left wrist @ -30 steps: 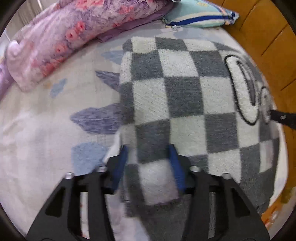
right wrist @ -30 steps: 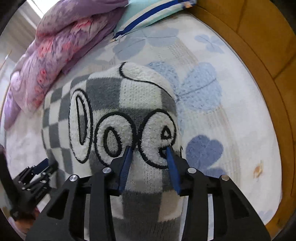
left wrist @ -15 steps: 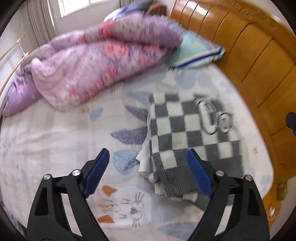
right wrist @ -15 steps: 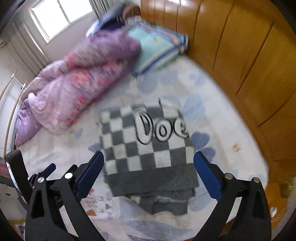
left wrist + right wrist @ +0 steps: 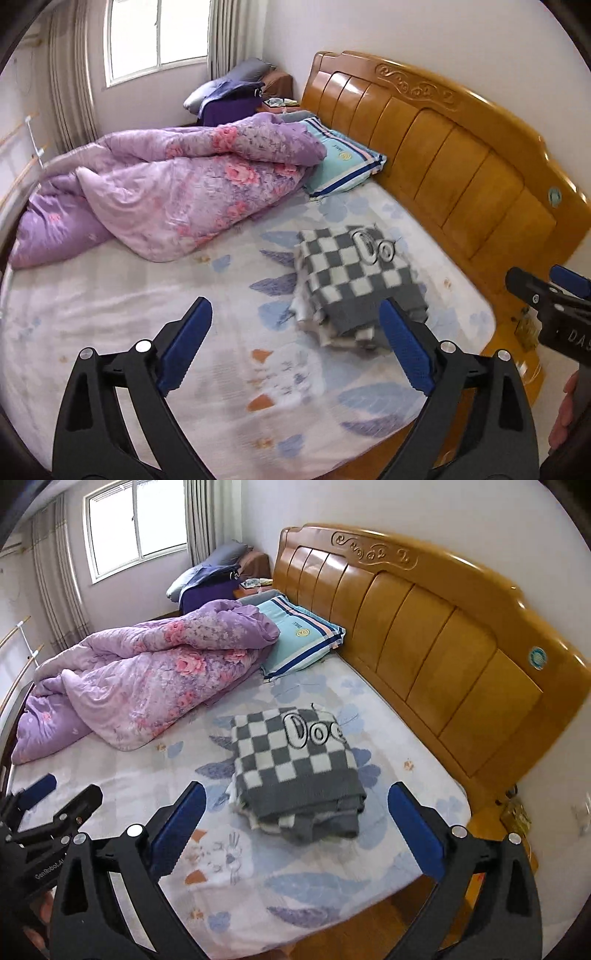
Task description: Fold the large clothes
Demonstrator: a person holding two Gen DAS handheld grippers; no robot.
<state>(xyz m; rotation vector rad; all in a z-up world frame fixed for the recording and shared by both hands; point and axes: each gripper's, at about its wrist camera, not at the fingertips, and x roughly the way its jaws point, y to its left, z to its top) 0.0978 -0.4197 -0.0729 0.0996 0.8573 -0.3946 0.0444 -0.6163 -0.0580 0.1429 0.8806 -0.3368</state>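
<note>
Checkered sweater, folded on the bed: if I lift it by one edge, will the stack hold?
Probably not. The checkered sweater looks like soft knit, so it would likely droop. Its layers sit loose and uneven at the near edge, so they may slide apart.

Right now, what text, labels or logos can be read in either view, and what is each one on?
"Doe" on the folded checked sweater.
"GenRobot.AI", partly cut off, on the left gripper.
"DAS", cut off, on the right gripper.
Pillow badge: too small to read.
Round sticker on the headboard: unreadable.
</note>
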